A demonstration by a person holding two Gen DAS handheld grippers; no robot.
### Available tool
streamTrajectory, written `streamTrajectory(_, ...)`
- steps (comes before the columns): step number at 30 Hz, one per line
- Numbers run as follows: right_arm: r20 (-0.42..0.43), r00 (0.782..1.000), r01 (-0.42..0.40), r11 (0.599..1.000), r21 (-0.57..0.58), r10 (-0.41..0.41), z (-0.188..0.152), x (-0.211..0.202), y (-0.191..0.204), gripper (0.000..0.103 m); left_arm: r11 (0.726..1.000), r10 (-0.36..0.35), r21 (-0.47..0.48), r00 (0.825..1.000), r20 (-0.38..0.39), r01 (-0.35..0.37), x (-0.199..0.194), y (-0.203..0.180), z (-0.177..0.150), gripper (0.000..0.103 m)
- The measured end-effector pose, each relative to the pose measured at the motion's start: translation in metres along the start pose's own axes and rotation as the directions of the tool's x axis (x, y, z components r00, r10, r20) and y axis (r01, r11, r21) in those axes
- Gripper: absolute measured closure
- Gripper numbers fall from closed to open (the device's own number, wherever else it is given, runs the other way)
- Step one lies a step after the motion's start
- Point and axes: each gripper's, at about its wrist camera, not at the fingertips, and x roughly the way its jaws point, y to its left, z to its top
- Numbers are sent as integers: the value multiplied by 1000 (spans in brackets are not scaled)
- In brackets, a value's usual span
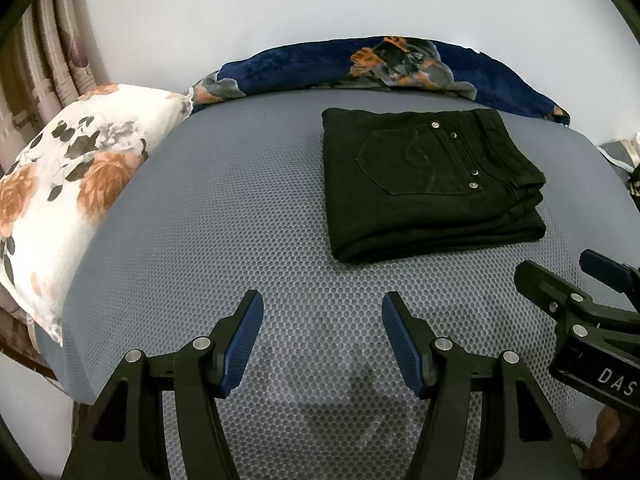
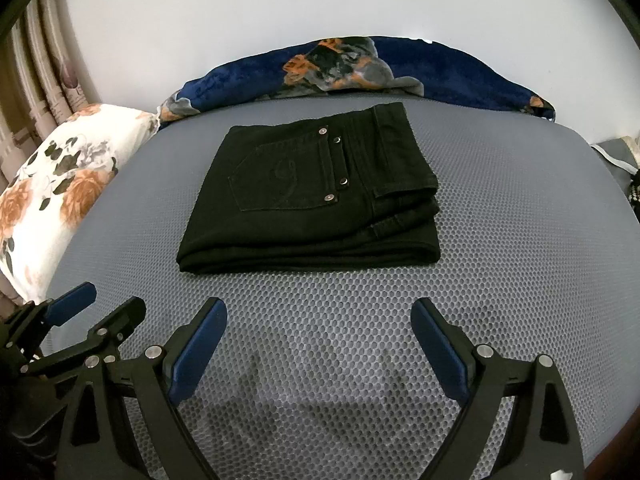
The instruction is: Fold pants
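Observation:
Black pants (image 1: 424,192) (image 2: 312,200) lie folded into a thick rectangle on the grey mesh mattress (image 1: 240,220) (image 2: 500,260), back pocket and metal rivets facing up. My left gripper (image 1: 322,308) hovers over bare mattress, short of the pants and to their left, open with nothing between its blue pads. My right gripper (image 2: 320,308) is held in front of the folded stack's near edge, wide open and empty. Each gripper shows in the other's view, the right one (image 1: 560,268) at the right edge, the left one (image 2: 112,298) at the lower left. Neither touches the pants.
A white floral pillow (image 1: 72,184) (image 2: 52,192) rests on the mattress's left edge. A navy blanket (image 1: 320,64) (image 2: 440,68) with orange print is bunched along the far edge against a white wall. Curtains (image 1: 48,60) hang at the far left.

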Motion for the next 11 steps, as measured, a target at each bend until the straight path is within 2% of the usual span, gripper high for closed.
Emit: streamTrajectory(11,-2,1000,3,1000,6,-3,-1,0,0,11,1000,-15,11,1000,-9,15,3,0,0,41)
